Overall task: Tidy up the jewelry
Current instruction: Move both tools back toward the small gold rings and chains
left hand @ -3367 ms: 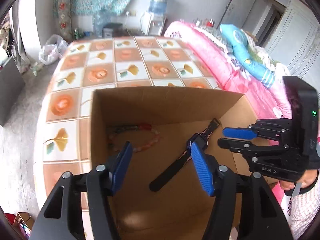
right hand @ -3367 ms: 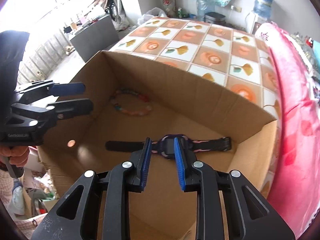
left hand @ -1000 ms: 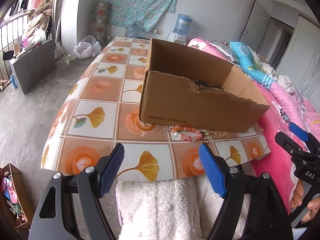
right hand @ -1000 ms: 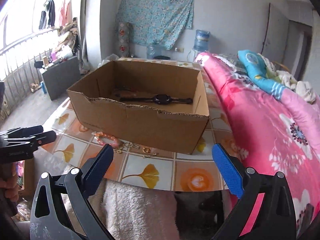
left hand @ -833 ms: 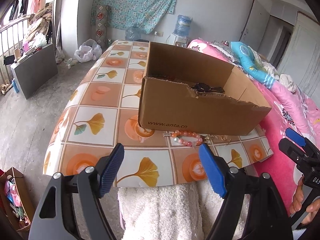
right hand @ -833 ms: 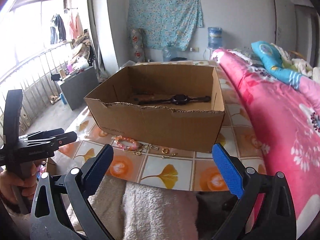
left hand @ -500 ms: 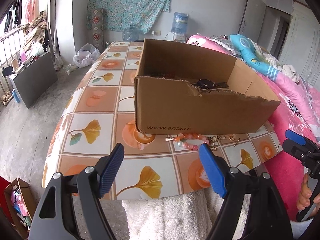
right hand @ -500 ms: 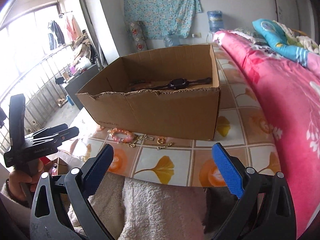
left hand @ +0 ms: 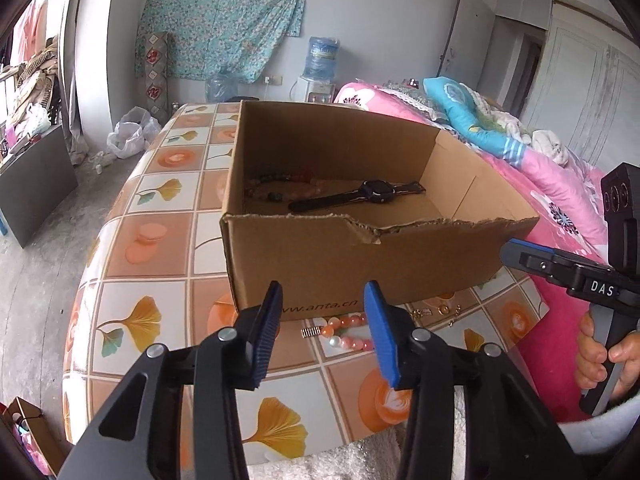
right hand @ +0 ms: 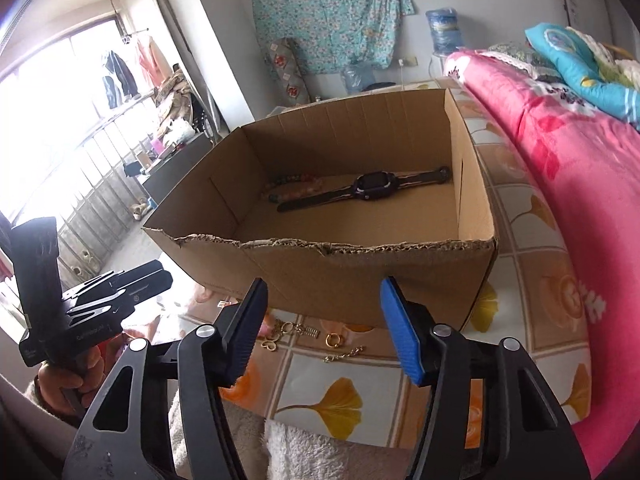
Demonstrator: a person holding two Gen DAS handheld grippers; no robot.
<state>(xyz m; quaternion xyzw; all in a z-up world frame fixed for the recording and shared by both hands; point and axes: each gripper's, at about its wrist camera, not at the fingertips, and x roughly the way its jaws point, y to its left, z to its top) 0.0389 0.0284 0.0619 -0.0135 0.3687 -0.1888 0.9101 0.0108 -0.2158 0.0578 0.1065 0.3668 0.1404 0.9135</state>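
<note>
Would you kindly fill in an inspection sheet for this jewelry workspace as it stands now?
Surface: tiled table with leaf and flower print; white fluffy cloth at its near edge.
Job's things: cardboard box open, holding a black watch and a bead bracelet. In front of the box on the table: pink bead bracelet, gold ring, short chain, small clasps.
Clutter: nothing seen on the table.
Grippers: left gripper and right gripper both open and empty, jaws just been closing, above the near table edge.
Cables: nothing seen.
Surroundings: pink bedding at right, water dispenser, floral cloth on wall.
</note>
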